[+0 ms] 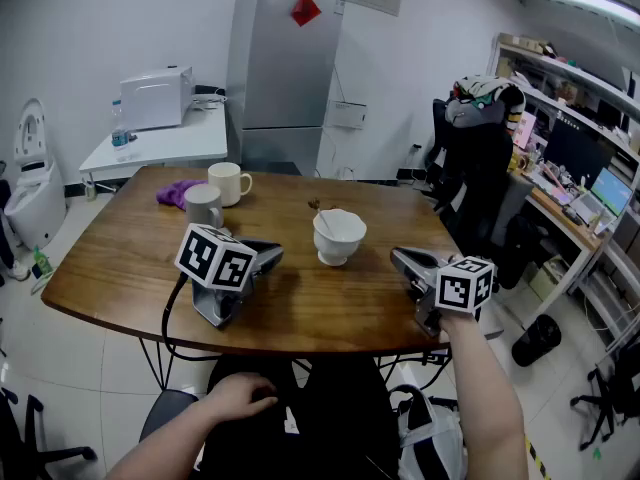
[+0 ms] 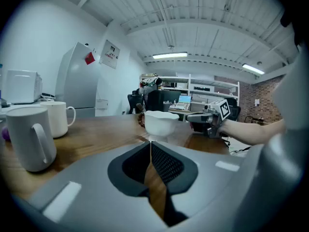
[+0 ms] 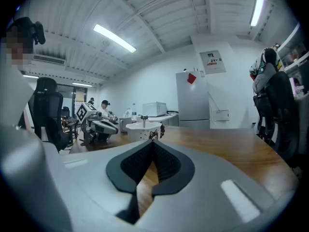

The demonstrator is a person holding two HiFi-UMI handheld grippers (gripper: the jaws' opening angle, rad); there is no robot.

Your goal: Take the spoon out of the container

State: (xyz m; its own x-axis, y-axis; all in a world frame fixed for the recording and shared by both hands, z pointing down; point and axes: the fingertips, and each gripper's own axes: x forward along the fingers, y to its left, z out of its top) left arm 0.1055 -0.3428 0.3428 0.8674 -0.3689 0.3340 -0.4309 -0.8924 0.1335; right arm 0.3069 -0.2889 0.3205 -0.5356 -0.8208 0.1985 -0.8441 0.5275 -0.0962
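the head view alone showed the whole layout: a rounded brown wooden table (image 1: 120,268) with a white scalloped ceramic bowl (image 1: 339,236) near its middle, the left gripper (image 1: 268,255) lying on the wood with nobody holding it, and the person's left hand (image 1: 240,398) down in the lap. the right gripper (image 1: 400,260) sat at the table's right edge, at the end of the person's right forearm (image 1: 485,398). each gripper view gave what the head view could not, the jaws themselves: the left gripper's (image 2: 150,146) dark ribbed pads met at the tips with nothing between them, and the right gripper's (image 3: 153,146) pads were likewise pressed together and empty. the thin dark spoon (image 3: 144,117) was in the bowl (image 3: 142,129), its handle rising above the rim in the right gripper view; from above it was only a small dark mark (image 1: 315,206) at the far rim. the left gripper view showed a grey mug (image 2: 29,137) and a cream mug (image 2: 58,119) close by on its left.
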